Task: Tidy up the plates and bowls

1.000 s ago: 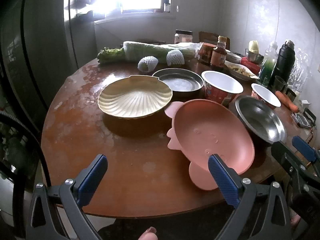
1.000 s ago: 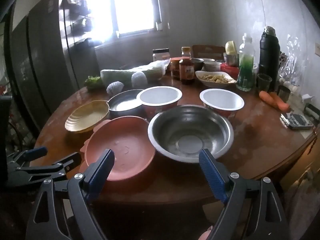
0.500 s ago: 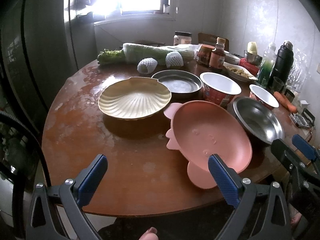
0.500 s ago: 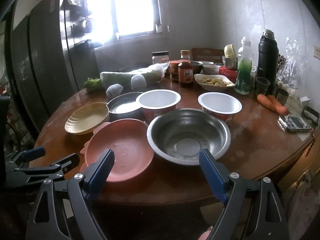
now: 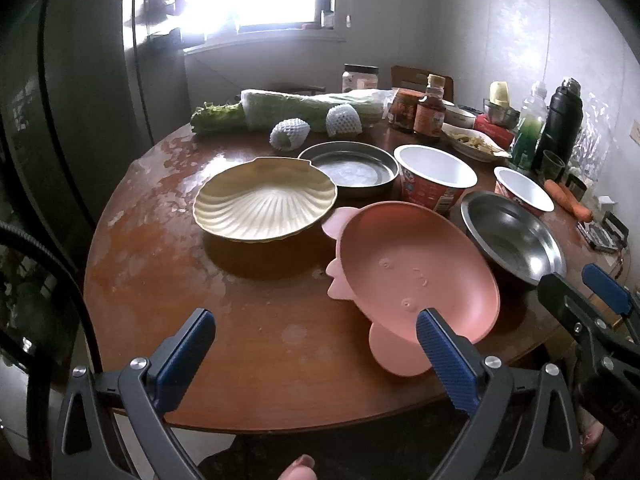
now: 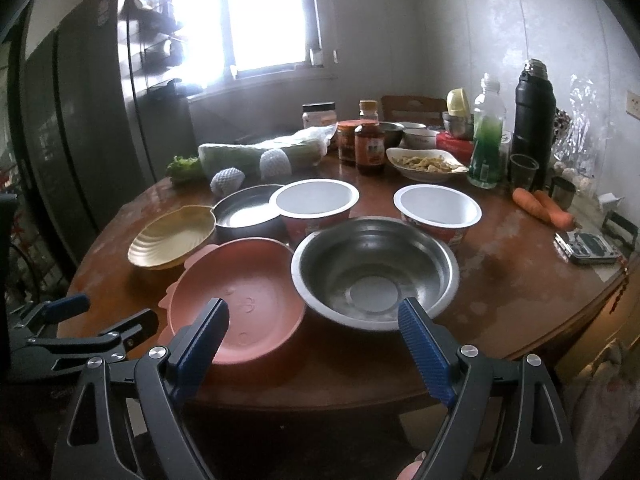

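Observation:
On the round wooden table [image 5: 248, 320] lie a cream shell-shaped plate [image 5: 264, 202] [image 6: 172, 236], a pink plate [image 5: 416, 276] [image 6: 236, 300], a steel bowl [image 5: 512, 236] [image 6: 374, 270], a flat steel dish [image 5: 348, 168] [image 6: 244, 212] and two white-lined red paper bowls [image 5: 434, 178] [image 5: 522, 192] [image 6: 314, 202] [image 6: 438, 208]. My left gripper [image 5: 316, 344] is open and empty over the table's near edge, its right finger in front of the pink plate. My right gripper [image 6: 314, 334] is open and empty, short of the pink plate and steel bowl.
At the back stand wrapped greens [image 5: 304, 110], two foam-netted fruits [image 5: 288, 134], jars and a sauce bottle [image 6: 370, 144], a dish of food [image 6: 426, 164], a green bottle [image 6: 486, 144], a black flask [image 6: 534, 116], carrots [image 6: 542, 208] and a scale [image 6: 590, 246]. A fridge [image 6: 80, 120] is left.
Both grippers have drawn back a little and risen slightly; the dishes look a bit farther away. Nothing on the table has moved.

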